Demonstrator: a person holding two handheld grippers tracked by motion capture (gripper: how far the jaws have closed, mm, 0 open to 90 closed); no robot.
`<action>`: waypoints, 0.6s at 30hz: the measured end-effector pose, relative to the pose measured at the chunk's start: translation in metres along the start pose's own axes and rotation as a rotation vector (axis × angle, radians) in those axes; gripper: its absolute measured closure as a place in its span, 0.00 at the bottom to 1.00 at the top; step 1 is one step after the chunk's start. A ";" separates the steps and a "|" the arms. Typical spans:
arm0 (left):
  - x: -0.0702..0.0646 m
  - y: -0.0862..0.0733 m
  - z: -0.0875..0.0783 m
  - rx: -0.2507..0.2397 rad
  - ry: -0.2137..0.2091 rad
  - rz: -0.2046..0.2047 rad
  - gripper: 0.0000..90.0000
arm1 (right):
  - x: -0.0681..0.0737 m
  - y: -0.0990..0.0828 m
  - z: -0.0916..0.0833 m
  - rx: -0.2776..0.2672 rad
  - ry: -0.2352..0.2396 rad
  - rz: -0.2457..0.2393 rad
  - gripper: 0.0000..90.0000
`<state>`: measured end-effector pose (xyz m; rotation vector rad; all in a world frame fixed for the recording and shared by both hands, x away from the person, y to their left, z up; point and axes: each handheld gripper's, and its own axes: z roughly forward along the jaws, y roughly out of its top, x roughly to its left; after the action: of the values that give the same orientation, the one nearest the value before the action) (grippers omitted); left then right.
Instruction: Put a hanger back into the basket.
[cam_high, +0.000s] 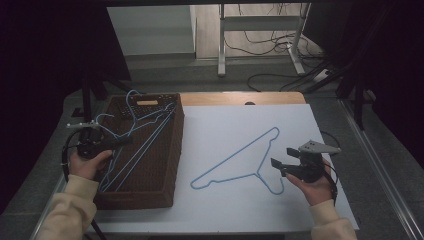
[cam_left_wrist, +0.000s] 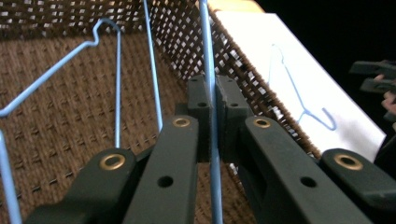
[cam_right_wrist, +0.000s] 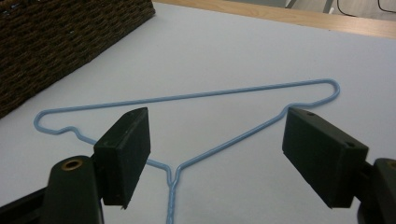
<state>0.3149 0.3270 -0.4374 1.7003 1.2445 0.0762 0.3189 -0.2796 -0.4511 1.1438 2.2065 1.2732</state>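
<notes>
Currently a blue wire hanger (cam_left_wrist: 208, 56) is being pinched in the closed left gripper (cam_left_wrist: 212, 100) inside the wicker basket (cam_high: 175, 150) at left, risking snagging the tangled hangers (cam_high: 131, 131), while the right gripper (cam_right_wrist: 217, 154) is being held wide open over the flat hanger (cam_high: 235, 161) on the white board (cam_high: 220, 210).

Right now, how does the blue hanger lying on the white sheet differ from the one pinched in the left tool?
The hanger on the sheet lies flat and free, with the open right tool just beside its hook. The pinched hanger is in the brown basket among other hangers, clamped by the shut left tool. Both are thin blue wire.
</notes>
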 end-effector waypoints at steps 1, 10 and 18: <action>0.000 0.000 0.001 0.001 0.003 -0.002 0.96 | 0.000 0.000 0.000 0.000 0.000 -0.001 0.26; 0.013 -0.008 0.001 0.016 0.206 -0.082 0.88 | -0.001 0.000 -0.001 -0.004 -0.002 -0.001 0.26; -0.013 -0.003 -0.012 -0.076 0.205 0.018 0.49 | 0.000 0.001 0.000 0.001 -0.002 -0.006 0.26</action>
<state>0.3002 0.3252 -0.4279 1.6691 1.3594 0.3118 0.3191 -0.2788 -0.4505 1.1376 2.2077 1.2682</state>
